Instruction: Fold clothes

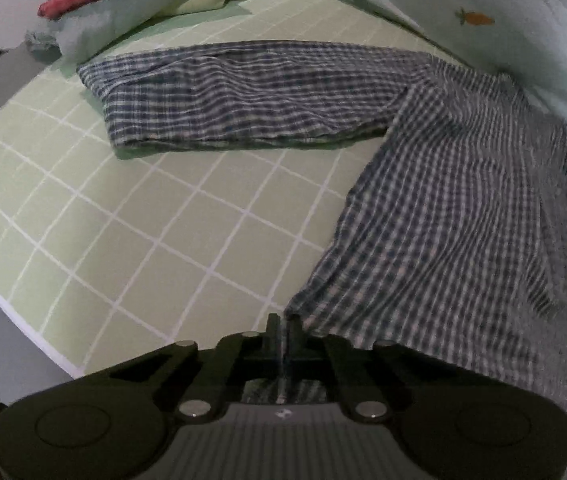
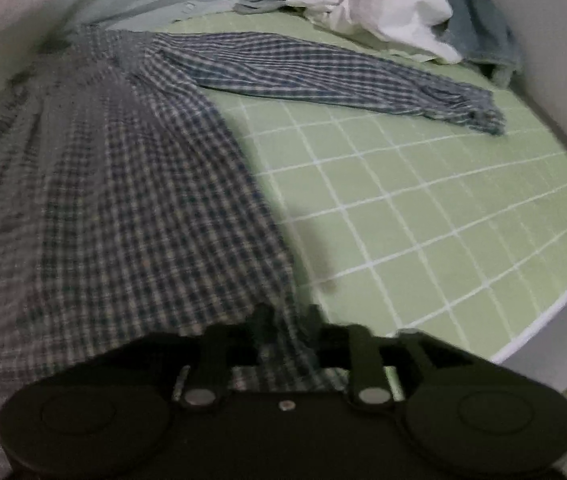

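While the checked shirt (image 1: 463, 200) lay spread on the green grid bed sheet (image 1: 143, 240), my left claw (image 1: 283, 326) was pressed together, pinching its hem corner. My right claw (image 2: 285, 320) had the opposite hem edge between its part-spread fingers; blur hid whether they gripped.

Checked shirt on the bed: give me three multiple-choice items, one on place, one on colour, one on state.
1. Where do the shirt's sleeves lie?
A. spread out to the sides on the sheet
B. folded across the body
C. hanging off the bed

2. What colour is the bedsheet?
A. pale green with white grid lines
B. plain grey
C. red checks

3. The left gripper is:
A. wide open
B. shut on the checked shirt
C. holding a pillow

Key: 1 A, each wrist view shows one stretched outward; 2 A, gridded green; 3 B, jaws pinch the hem.
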### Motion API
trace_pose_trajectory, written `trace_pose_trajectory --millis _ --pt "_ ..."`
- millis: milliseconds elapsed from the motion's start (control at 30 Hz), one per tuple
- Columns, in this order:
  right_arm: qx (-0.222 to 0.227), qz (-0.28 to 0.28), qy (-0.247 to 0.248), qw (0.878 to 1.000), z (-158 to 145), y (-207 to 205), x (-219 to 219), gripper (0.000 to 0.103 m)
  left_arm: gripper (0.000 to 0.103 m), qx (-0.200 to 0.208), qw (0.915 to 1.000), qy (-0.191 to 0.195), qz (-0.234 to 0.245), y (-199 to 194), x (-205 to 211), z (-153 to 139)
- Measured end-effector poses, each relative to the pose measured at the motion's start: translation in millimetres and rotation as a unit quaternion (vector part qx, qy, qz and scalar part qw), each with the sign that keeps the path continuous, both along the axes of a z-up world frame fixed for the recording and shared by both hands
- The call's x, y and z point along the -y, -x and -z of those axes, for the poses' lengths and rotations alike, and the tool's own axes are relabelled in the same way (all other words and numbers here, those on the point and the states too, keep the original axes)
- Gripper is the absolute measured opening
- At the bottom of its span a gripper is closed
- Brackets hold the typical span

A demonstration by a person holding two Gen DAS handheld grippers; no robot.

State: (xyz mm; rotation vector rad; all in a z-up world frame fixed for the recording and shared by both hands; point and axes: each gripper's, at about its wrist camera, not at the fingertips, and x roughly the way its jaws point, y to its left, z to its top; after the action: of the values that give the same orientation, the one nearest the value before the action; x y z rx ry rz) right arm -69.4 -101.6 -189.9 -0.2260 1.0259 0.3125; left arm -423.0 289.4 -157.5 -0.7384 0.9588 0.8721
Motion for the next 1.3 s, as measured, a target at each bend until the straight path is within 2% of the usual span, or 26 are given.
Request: trace_pose_trajectory --millis 33,67,100,133,167,233,367,667,800,933,1100,1167,1233,1300 --pt "0.001 0.004 0.007 1.000 1 -1 -1 0.049 0.016 -0.008 0.9999 -0.004 0.005 -2 1 -1" --pt "0.000 0.006 0.005 1.000 0 -2 -1 0.054 0.021 -0.012 0.9999 -0.007 0.009 -4 2 -2" --pt "0.000 0.008 0.004 1.000 0 -3 0 0.059 0.034 -0.013 0.9998 -0.010 0.009 -4 2 -3" --pt "0.000 0.011 0.003 1.000 0 -4 0 0.075 0.047 -0.010 0.9998 -0.015 0.007 -2 0 -5" --pt "0.010 0.015 0.002 1.000 -2 -3 0 0.091 0.052 -0.005 0.9998 -0.020 0.003 1 -2 -8" --pt "0.030 0.024 0.000 0.999 -6 0 -1 0.099 0.066 0.004 0.9995 -0.031 -0.009 6 -8 -14" --pt "0.042 0.016 -0.023 0.999 -12 1 -12 0.102 0.076 0.013 0.9978 -0.054 -0.038 14 -25 -23" --pt "0.032 -0.033 -0.033 0.998 -13 11 -62 0.102 0.077 0.020 0.9879 -0.064 -0.139 42 -87 -22" --pt "0.029 -0.058 -0.018 0.998 -9 10 -88 0.102 0.077 0.019 0.9821 -0.061 -0.177 51 -116 -13" --pt "0.031 -0.064 -0.009 0.997 -8 4 -109 0.102 0.077 0.013 0.9789 -0.062 -0.194 53 -140 -8" --pt "0.006 -0.039 -0.019 0.999 -1 -14 -129 0.102 0.076 0.008 0.9802 -0.055 -0.190 43 -165 -1" --pt "-0.005 -0.033 -0.009 0.999 3 -21 -137 0.102 0.068 0.012 0.9805 -0.053 -0.189 38 -171 0" --pt "-0.022 -0.028 -0.008 0.999 11 -26 -144 0.102 0.034 0.002 0.9798 -0.056 -0.192 32 -178 1" --pt "-0.027 -0.032 -0.010 0.999 15 -26 -150 0.103 0.027 -0.013 0.9787 -0.073 -0.192 24 -180 -3"
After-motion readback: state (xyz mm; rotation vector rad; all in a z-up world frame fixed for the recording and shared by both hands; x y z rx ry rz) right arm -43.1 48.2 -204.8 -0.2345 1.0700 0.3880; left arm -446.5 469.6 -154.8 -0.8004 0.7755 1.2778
